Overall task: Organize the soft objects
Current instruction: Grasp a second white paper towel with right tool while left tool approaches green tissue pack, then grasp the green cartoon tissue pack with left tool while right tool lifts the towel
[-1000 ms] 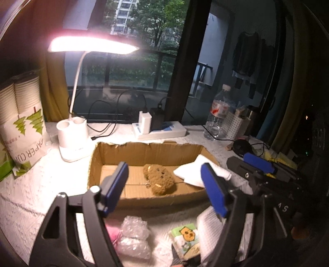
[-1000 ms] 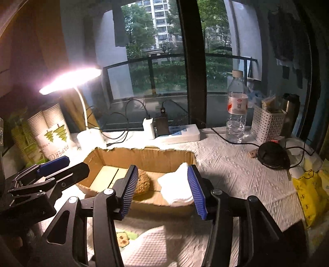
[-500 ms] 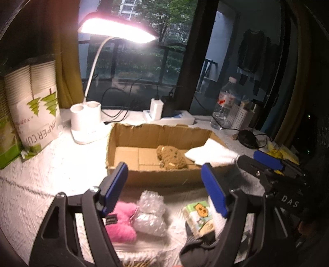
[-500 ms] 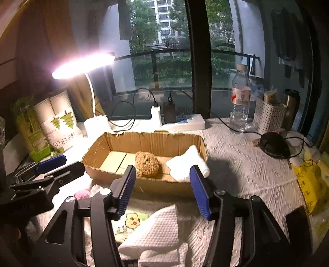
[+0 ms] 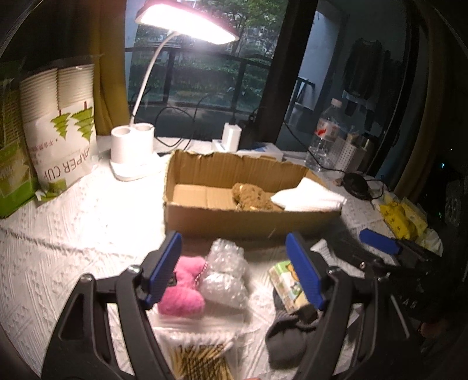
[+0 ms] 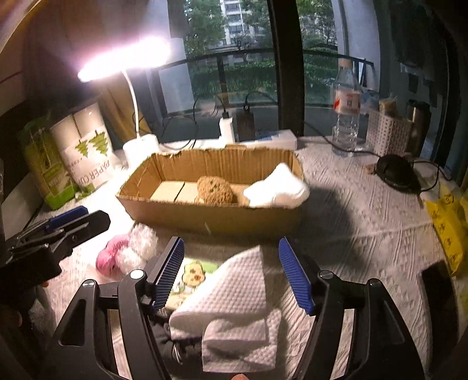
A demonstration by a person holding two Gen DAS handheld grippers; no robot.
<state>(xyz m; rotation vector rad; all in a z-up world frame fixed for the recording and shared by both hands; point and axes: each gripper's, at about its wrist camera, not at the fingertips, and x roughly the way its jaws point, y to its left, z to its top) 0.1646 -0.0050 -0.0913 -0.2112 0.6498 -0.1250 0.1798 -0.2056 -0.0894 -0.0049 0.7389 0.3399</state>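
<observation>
Blue pads frame the bottom of both views: my left gripper (image 5: 237,269) is spread wide and holds nothing, and my right gripper (image 6: 234,274) is spread the same way, also holding nothing.

Low in the left view, between the left pads, lie a pink plush (image 5: 182,288) and a bubble-wrap wad (image 5: 225,274) touching it on its right. A tissue pack (image 5: 288,282) with a cartoon print sits by the right pad, and a grey sock (image 5: 288,340) lies below it at the bottom right.

In the right view a white paper towel (image 6: 234,304) lies folded between my right pads, partly covering the tissue pack at lower centre.

Farther back, mid-frame in both views, stands the cardboard box (image 6: 216,217). Inside it a brown plush (image 6: 215,190) lies near the middle, and a white cloth (image 6: 278,190) drapes over the box's right end.

Behind the box, upper left, a lit desk lamp (image 5: 187,22) stands beside a bag of paper cups (image 5: 63,128). A water bottle (image 6: 346,108) stands upper right.
</observation>
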